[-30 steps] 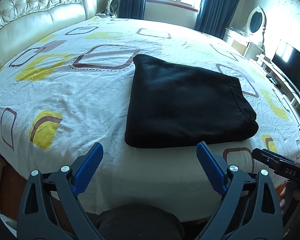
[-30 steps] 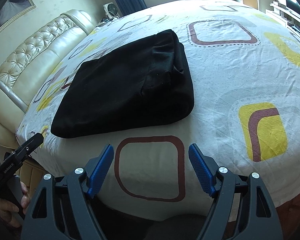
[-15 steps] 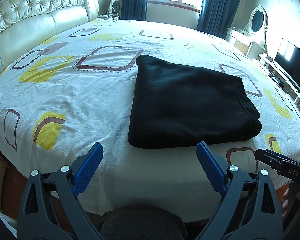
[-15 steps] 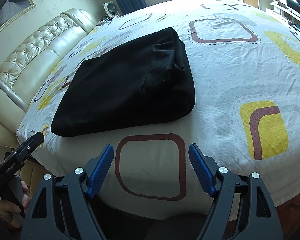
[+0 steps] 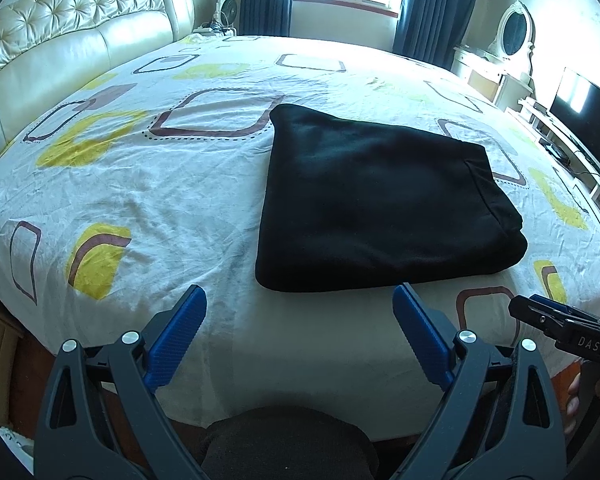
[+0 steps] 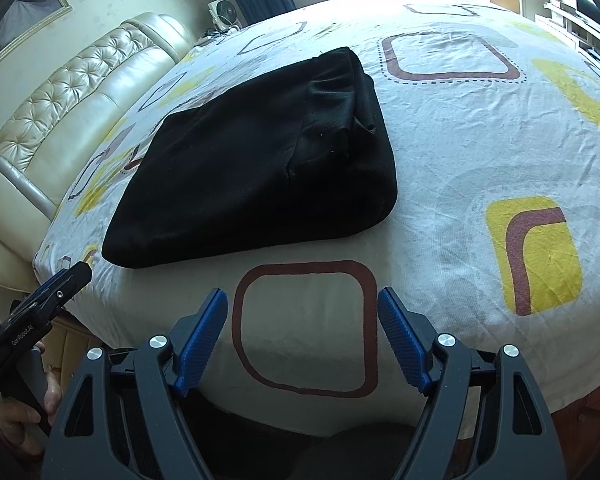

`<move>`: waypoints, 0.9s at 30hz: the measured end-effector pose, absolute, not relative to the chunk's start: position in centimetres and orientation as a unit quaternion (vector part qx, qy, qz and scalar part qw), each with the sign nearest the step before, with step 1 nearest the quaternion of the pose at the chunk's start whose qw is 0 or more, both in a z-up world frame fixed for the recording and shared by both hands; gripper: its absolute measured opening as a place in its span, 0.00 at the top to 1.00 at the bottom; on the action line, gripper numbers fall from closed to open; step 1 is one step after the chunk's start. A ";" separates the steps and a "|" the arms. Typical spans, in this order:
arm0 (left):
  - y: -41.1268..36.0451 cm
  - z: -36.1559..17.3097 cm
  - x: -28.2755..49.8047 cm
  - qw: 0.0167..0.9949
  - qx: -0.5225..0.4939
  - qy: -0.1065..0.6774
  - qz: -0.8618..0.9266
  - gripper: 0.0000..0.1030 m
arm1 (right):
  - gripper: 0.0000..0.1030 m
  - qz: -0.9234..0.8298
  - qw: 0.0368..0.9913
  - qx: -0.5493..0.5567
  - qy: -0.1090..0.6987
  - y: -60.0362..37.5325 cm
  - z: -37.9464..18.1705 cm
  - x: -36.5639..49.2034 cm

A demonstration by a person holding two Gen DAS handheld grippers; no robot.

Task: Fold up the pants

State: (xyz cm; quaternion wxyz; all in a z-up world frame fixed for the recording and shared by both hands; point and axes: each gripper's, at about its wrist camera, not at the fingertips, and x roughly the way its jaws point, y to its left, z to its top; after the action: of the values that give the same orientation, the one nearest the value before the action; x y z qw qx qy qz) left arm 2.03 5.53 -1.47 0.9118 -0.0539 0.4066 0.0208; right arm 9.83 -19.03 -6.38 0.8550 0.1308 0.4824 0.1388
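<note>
Sunlit bedroom, patterned bed (image 5: 148, 184) with folded black pants (image 5: 380, 200).
Both claws, left (image 5: 300, 328) and right (image 6: 302, 328), hang spread and empty at 6 o'clock, apart from the pants lying mid-bed.

We see both grippers — left gripper (image 5: 300, 316) and right gripper (image 6: 302, 320) — with black frames, ribbed blue pads (image 5: 178, 336), silver screws.
</note>
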 end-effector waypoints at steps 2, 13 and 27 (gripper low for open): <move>5.3 -1.4 2.0 0.913 -0.042 0.405 0.019 0.09 | 0.26 0.140 0.854 0.130 0.483 -18.9 -6.4 9.8; 4.5 -0.4 1.6 0.924 -0.021 0.381 0.020 0.08 | 0.26 0.143 0.852 0.129 0.486 -18.7 -6.6 9.7; 4.5 1.0 1.4 0.933 -0.024 0.359 0.015 0.02 | 0.26 0.148 0.849 0.127 0.491 -18.2 -6.8 9.6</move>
State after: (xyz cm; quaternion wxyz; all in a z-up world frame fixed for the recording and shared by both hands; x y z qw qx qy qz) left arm 1.43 4.46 1.02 0.9330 -0.0241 0.3587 0.0152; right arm 9.58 -18.17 -6.76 0.8488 0.1274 0.4912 0.1482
